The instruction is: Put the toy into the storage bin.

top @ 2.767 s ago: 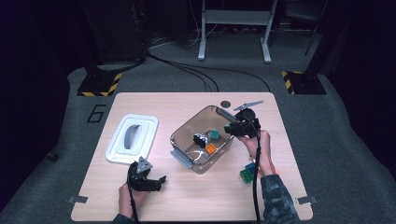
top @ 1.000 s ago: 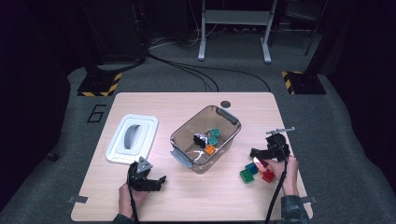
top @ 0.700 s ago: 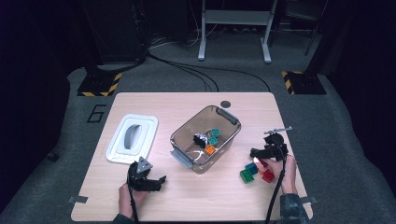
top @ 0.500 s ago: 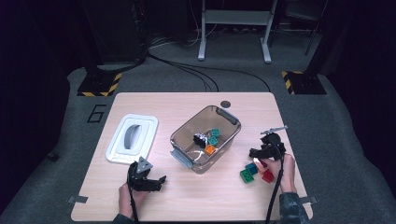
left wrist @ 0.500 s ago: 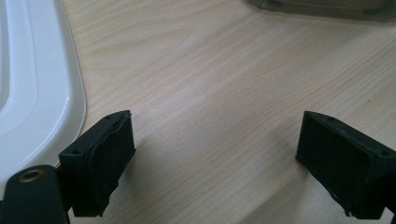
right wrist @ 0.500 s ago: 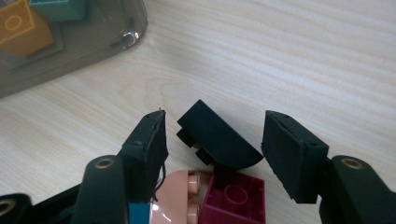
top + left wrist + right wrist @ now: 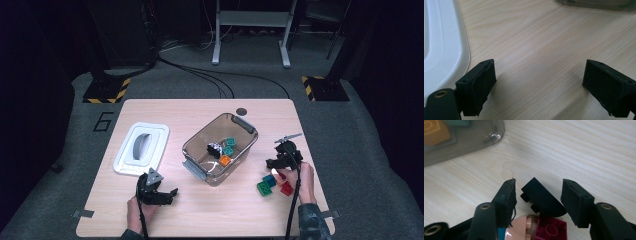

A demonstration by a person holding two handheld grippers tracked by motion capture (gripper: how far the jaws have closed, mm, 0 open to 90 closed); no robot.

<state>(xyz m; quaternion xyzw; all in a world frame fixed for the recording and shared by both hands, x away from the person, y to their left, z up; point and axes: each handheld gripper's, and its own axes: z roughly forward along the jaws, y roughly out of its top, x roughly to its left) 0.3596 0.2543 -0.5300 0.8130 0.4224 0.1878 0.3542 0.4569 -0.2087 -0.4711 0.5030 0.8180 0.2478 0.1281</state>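
Observation:
My right gripper [image 7: 278,164] hangs over a small cluster of loose bricks at the table's right front: a green one [image 7: 264,188], a blue one [image 7: 270,179] and a red one [image 7: 287,189]. In the right gripper view a black rounded brick [image 7: 541,198] lies between the jaws of my right gripper [image 7: 539,184]. They have just been closing, and a narrow gap still shows at the left pad. A magenta brick [image 7: 551,230] and a peach piece [image 7: 521,230] lie just under it. My left gripper [image 7: 159,194] rests open on bare wood near the front left, and the space between its jaws [image 7: 540,70] is empty.
A clear bin [image 7: 246,123] stands mid-table with teal and orange bricks and a black-and-white piece inside. Its white lid [image 7: 125,162] lies to the left, with the lid's edge [image 7: 441,45] just beside my left jaw. A small dark disc [image 7: 242,111] lies near the far edge.
My right gripper went from over the bin to the loose bricks at the right front, then crept slightly toward them. The left gripper kept still.

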